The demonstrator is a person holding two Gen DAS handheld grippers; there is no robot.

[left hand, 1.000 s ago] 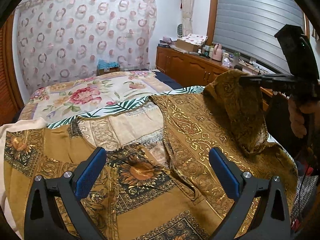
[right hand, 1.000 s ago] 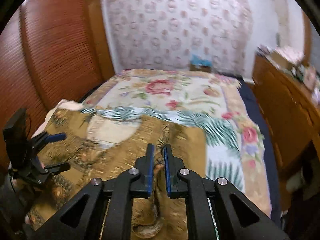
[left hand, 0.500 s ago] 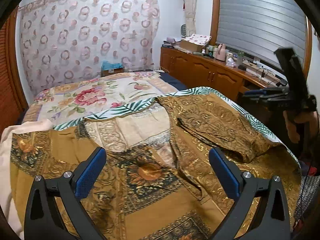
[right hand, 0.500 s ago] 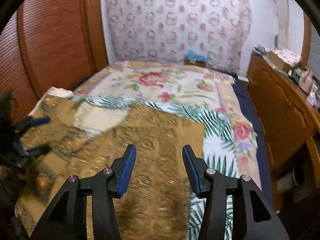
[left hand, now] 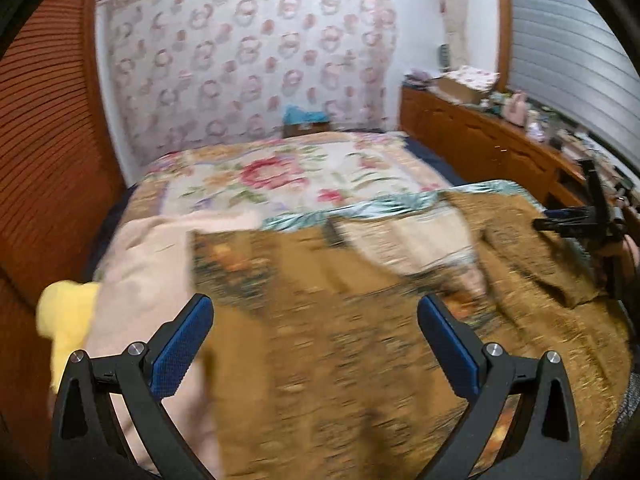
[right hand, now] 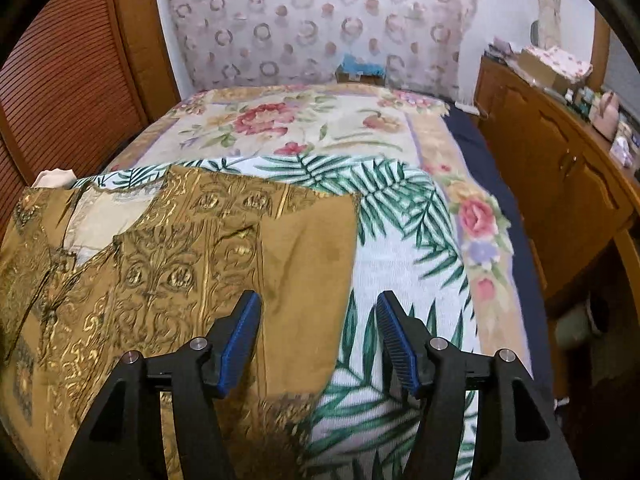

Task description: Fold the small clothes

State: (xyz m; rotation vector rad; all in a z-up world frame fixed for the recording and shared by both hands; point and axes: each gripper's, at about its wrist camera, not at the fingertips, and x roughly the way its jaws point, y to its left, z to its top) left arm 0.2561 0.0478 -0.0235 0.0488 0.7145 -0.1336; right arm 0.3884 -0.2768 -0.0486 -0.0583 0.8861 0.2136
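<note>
Right wrist view shows the gold-patterned garment (right hand: 192,248) spread flat on the bed (right hand: 404,248), over a palm-leaf towel (right hand: 392,216). Its right side is folded inward, so a plain brown underside (right hand: 312,248) faces up near the edge. The right gripper (right hand: 318,338) hovers just above this folded edge with its jaws apart and nothing between them.

In the left wrist view, which is blurred by motion, the left gripper (left hand: 314,344) is also wide apart and empty, above the left part of the garment (left hand: 360,320). Beside it lie a pale pink cloth (left hand: 148,256) and something yellow (left hand: 66,312) at the left edge. The right gripper (left hand: 576,220) appears far at the right.

The garment looks thin, soft and light; I judge it will drape and wrinkle easily, and the shiny print may be a little slippery. A good place to take hold is probably a hem corner or the edge of the left side, pinching one layer only.

One second ago the right gripper was clamped on the lifted side of the garment. Now that side lies on the body and the jaws are open. The left camera has turned toward the left side.
</note>
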